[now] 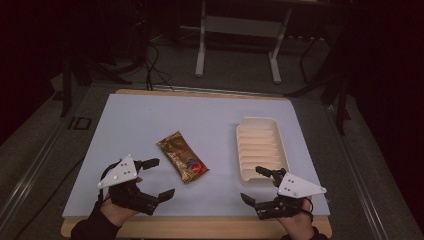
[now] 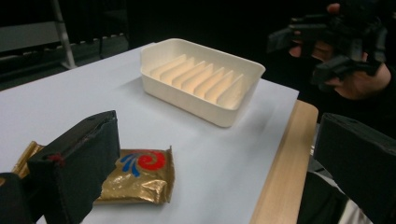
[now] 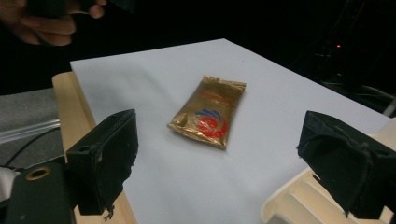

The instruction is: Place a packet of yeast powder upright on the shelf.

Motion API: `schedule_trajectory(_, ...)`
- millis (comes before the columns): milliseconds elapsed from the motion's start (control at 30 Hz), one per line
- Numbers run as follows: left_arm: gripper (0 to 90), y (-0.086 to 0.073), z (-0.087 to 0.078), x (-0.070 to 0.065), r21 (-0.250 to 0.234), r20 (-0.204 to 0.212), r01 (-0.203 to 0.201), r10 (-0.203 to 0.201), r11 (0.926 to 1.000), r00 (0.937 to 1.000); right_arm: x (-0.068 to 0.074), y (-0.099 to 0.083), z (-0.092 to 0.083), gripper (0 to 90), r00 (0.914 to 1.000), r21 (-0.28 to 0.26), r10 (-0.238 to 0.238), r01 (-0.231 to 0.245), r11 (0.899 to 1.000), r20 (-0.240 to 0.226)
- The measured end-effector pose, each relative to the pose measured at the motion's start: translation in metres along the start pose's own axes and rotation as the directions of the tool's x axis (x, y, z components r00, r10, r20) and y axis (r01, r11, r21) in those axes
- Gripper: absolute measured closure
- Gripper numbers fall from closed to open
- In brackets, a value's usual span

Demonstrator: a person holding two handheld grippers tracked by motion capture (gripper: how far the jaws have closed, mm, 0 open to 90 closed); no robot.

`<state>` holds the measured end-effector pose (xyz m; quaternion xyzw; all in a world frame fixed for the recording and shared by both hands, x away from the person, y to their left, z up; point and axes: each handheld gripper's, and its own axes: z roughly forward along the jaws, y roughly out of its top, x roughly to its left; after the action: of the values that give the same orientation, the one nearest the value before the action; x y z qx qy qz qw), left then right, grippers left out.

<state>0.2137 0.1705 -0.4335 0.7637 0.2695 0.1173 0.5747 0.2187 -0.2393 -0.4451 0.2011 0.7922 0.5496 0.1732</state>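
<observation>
Here, at the left of the high view, the left gripper point(image 1: 156, 178) rests low over the near left part of the pale sheet point(image 1: 150, 125) that covers the wooden table point(image 1: 200, 227). Its jaws stand wide apart, pointing toward the middle, with nothing between them. A grey three-cornered plate sits on top of it, and the person's left hand point(image 1: 117, 202) grips it from below.

Just to its right lies a gold packet point(image 1: 182, 156) with a red and blue swirl, flat on the sheet and turned at a slant. In the left gripper view the packet point(image 2: 135, 179) sits partly behind the near jaw, apart from it.

Further right stands a cream tray point(image 1: 262, 150) with ribbed slots inside, set lengthwise near the sheet's right edge. It is well apart from the packet.

At the right, the right gripper point(image 1: 256, 186) hovers at the tray's near end, its jaws spread wide and empty, pointing left. In the right gripper view the packet point(image 3: 210, 112) lies between and beyond the two jaws, and the tray's corner point(image 3: 299, 200) shows at lower right.
</observation>
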Motion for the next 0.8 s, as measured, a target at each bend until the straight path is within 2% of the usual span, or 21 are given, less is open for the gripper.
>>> schedule_trajectory(100,0.9,0.004,0.002,0.006,-0.005,-0.010,0.007,-0.007,1.0000,0.9999,0.000,0.001,0.000,11.9,1.0000,-0.010,-0.007,0.007,1.000,0.003)
schedule_trajectory(233,0.9,0.009,0.005,0.011,-0.010,-0.032,-0.003,0.003,0.9999,0.9995,0.000,0.002,-0.001,11.9,1.0000,-0.014,-0.005,0.005,1.000,0.002)
schedule_trajectory(367,1.0,0.010,0.012,0.020,-0.012,-0.038,0.010,-0.010,0.9999,0.9992,0.000,0.002,-0.001,11.9,1.0000,-0.015,-0.005,0.005,1.000,0.007)
schedule_trajectory(400,1.0,0.010,0.013,0.021,-0.015,-0.054,0.010,-0.011,0.9998,0.9985,0.000,0.002,-0.001,11.9,1.0000,-0.015,-0.006,0.006,1.000,0.007)
schedule_trajectory(467,1.0,0.010,0.017,0.026,-0.008,-0.052,0.017,-0.018,0.9998,0.9985,0.000,0.002,-0.001,11.9,0.9999,-0.017,-0.008,0.008,1.000,0.009)
schedule_trajectory(500,1.0,0.010,0.018,0.028,-0.008,-0.065,0.021,-0.022,0.9997,0.9976,0.000,0.002,-0.001,11.9,1.0000,-0.017,-0.007,0.007,1.000,0.006)
schedule_trajectory(533,1.0,0.010,0.020,0.030,-0.001,-0.051,0.032,-0.032,0.9995,0.9982,0.000,0.002,-0.001,11.9,1.0000,-0.017,-0.007,0.007,1.000,0.007)
schedule_trajectory(800,1.1,0.011,0.028,0.046,0.014,-0.108,0.045,-0.043,0.9989,0.9932,0.001,0.002,-0.002,12.0,1.0000,-0.022,-0.008,0.008,1.000,0.003)
